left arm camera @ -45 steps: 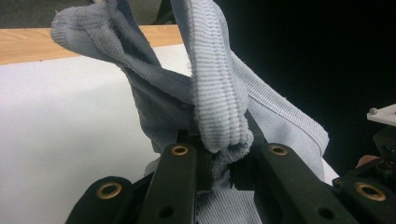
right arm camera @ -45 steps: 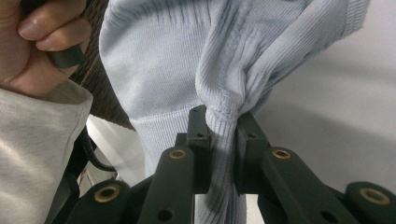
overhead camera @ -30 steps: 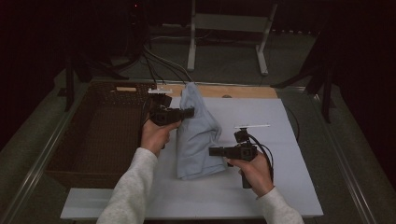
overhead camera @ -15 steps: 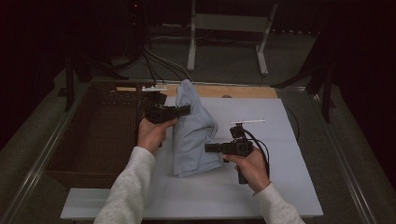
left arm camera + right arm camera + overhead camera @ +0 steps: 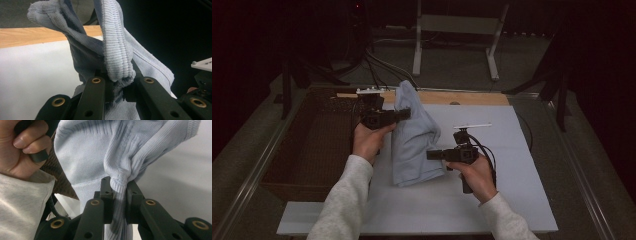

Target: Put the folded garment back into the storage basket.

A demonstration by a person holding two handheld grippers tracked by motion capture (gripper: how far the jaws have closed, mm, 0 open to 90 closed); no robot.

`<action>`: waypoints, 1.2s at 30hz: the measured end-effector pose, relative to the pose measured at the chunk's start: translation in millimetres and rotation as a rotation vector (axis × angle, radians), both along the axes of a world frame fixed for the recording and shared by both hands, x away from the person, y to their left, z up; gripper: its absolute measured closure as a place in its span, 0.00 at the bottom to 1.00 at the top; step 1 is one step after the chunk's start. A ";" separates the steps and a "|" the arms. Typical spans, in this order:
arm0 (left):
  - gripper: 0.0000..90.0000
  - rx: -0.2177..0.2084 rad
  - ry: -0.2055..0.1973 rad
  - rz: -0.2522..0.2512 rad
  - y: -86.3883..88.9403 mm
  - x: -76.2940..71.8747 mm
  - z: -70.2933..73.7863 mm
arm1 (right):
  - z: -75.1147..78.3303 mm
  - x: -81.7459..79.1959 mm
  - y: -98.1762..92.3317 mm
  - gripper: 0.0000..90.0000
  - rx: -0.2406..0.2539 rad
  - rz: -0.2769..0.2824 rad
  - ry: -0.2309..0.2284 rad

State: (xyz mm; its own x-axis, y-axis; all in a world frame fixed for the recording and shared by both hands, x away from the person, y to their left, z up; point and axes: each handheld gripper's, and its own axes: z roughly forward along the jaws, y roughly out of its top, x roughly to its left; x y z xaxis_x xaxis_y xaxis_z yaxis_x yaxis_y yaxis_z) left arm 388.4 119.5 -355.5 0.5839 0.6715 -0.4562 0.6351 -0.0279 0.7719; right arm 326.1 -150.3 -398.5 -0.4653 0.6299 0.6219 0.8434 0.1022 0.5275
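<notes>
While both grippers' jaws clamp the grey garment [image 5: 414, 137], bare white board [image 5: 522, 150] spreads rightward.

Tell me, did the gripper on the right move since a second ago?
Yes, slightly. The right hand-held gripper has shifted a little leftward and away from the white board's near edge, still clamped on the grey cloth.

The cloth [image 5: 414, 135] hangs between the two grippers over the board [image 5: 522, 145], its lower end resting on it. The left gripper [image 5: 404, 114] is behind and left, the right gripper [image 5: 432, 155] nearer and right. A basket [image 5: 307, 150] lies left of the board.
</notes>
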 end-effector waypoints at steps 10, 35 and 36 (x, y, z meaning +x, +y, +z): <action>0.91 0.004 -0.002 0.015 10.9 4.1 3.5 | 3.3 6.6 10.6 0.89 0.015 0.003 0.008; 0.91 -0.014 -0.007 0.052 30.7 12.4 13.4 | 13.4 18.5 32.1 0.89 0.024 -0.009 0.003; 0.91 -0.014 -0.007 0.052 30.7 12.4 13.4 | 13.4 18.5 32.1 0.89 0.024 -0.009 0.003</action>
